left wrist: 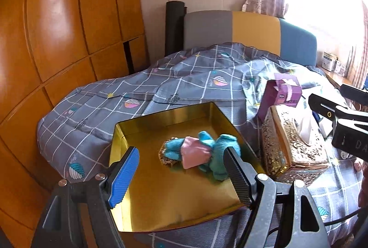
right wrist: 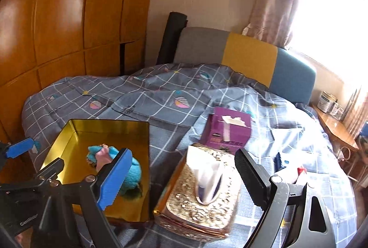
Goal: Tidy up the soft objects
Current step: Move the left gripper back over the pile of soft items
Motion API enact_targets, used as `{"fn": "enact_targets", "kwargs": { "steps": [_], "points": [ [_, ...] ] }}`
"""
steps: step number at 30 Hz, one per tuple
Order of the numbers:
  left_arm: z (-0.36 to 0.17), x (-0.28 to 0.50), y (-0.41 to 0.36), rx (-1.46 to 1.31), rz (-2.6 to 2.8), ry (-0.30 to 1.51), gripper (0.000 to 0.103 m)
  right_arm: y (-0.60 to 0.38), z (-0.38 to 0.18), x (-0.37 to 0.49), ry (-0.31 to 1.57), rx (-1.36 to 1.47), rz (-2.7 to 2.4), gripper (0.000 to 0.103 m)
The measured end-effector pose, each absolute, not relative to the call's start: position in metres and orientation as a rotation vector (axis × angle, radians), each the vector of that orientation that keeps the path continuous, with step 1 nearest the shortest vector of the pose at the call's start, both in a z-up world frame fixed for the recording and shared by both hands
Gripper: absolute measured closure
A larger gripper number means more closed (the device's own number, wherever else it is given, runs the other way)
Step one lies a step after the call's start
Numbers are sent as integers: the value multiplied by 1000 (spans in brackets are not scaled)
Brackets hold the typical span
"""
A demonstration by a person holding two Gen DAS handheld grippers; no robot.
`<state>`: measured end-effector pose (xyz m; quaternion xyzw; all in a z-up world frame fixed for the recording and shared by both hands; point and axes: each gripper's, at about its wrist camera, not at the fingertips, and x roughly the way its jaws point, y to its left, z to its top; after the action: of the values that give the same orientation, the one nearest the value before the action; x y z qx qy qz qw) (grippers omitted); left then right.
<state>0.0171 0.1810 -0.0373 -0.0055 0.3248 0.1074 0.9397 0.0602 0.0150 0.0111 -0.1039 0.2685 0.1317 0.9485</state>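
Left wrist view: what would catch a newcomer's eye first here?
The shiny gold tin on the grey checked quilt, holding a blue and pink plush toy. Just right of it stands an ornate gold tissue box, with a purple tissue carton behind that. The left tool hangs open over the tin.
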Motion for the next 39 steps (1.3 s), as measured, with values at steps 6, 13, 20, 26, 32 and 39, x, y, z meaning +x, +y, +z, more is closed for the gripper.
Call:
{"fn": "enact_targets", "kwargs": {
  "steps": [6, 13, 20, 26, 32, 39],
  "points": [
    [-30, 24, 162, 17, 174, 655, 26, -12, 12, 64, 542, -194, 213, 11],
    [-20, 33, 130, 67, 91, 637, 26, -51, 6, 73, 557, -190, 128, 10],
    [-11, 45, 89, 122, -37, 625, 26, -114, -12, 88, 616, -206, 14, 10],
    [-3, 56, 48, 139, -188, 634, 26, -210, -35, 110, 707, -165, -158, 10],
    [1, 71, -2, 167, -321, 664, 26, -329, -60, 121, 759, -22, -394, 10],
    [-7, 99, -73, 259, -412, 732, 26, -411, -87, 106, 809, 341, -475, 10]
  ]
}}
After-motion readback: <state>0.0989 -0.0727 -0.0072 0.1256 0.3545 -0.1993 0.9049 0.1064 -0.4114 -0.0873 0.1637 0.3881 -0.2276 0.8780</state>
